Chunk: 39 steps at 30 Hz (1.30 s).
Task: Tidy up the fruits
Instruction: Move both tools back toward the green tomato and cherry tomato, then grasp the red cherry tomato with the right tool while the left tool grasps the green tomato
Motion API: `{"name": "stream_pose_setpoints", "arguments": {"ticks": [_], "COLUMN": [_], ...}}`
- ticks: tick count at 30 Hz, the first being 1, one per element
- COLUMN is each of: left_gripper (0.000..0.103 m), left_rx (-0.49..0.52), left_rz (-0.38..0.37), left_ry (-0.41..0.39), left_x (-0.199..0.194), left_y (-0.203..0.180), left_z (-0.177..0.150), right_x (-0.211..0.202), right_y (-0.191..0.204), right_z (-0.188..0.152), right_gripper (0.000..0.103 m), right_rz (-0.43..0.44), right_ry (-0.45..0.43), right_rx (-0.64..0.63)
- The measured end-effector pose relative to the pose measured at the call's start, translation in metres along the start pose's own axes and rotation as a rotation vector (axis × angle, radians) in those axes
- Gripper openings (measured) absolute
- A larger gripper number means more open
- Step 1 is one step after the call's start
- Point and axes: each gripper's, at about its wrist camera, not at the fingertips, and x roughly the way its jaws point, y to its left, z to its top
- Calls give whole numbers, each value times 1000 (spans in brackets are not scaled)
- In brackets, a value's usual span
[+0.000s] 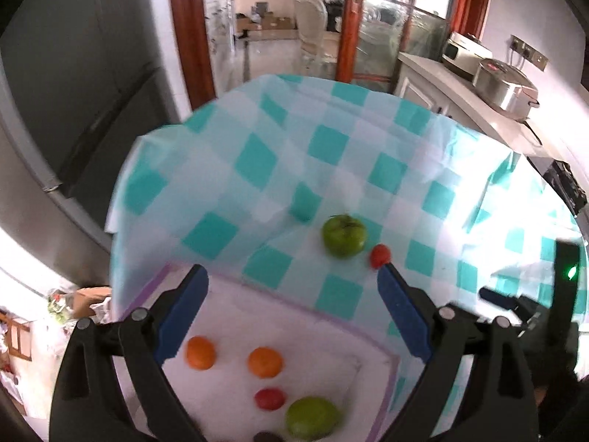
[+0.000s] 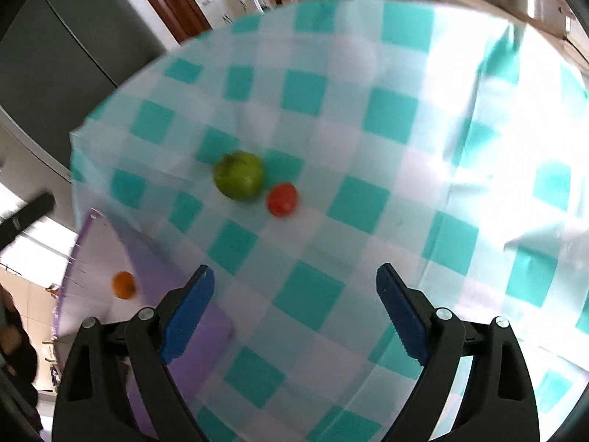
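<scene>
Loose fruit: a green apple (image 2: 239, 175) and a small red tomato (image 2: 281, 199) lie touching or just beside each other on the checked table (image 2: 405, 184), left of centre in the right wrist view.
Direction from right tool (image 2: 294, 309): the pair lies ahead of and slightly left of its fingertips, well apart from them.
Direction from left tool (image 1: 292, 313): the same apple (image 1: 344, 235) lies ahead and to the right; the tomato (image 1: 380, 256) shows just above the right fingertip.
Sorted fruit: two oranges (image 1: 200, 352), a red fruit and a green one lie on the purple-edged white tray (image 1: 294, 305) below the left tool.
Axis: both loose fruits are round, so approach angle likely matters little.
Nearer hand: cannot tell.
Pose: both tools tilt steeply down at the table.
Tool state: both stand wide apart, nothing between the pads.
</scene>
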Motion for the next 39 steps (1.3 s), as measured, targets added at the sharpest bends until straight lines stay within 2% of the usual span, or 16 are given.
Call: {"name": "stream_pose_setpoints", "arguments": {"ticks": [7, 12, 14, 20, 27, 29, 31, 38, 39], "left_gripper": [94, 94, 94, 94, 94, 94, 94, 94, 94], "left_rx": [26, 137, 153, 99, 115, 129, 140, 166, 174], "left_rz": [-58, -40, -2, 18, 38, 46, 51, 35, 30], "left_ry": [112, 159, 146, 174, 186, 190, 197, 237, 243], "left_x": [57, 96, 112, 150, 159, 160, 162, 171, 172], "left_y": [-17, -35, -38, -27, -19, -18, -17, -18, -21], "left_z": [18, 39, 46, 55, 45, 42, 39, 37, 37], "right_x": [44, 68, 76, 96, 122, 130, 140, 135, 134], "right_y": [-14, -15, -9, 12, 34, 43, 49, 40, 38], "right_z": [-13, -11, -6, 17, 44, 45, 45, 42, 43], "right_gripper": [87, 87, 87, 87, 86, 83, 73, 61, 55], "right_rz": [-68, -115, -132, -159, -164, -182, -193, -167, -163], "right_ry": [127, 171, 173, 134, 119, 129, 153, 123, 118], "right_rx": [4, -16, -44, -151, -214, -267, -297, -273, -271]}}
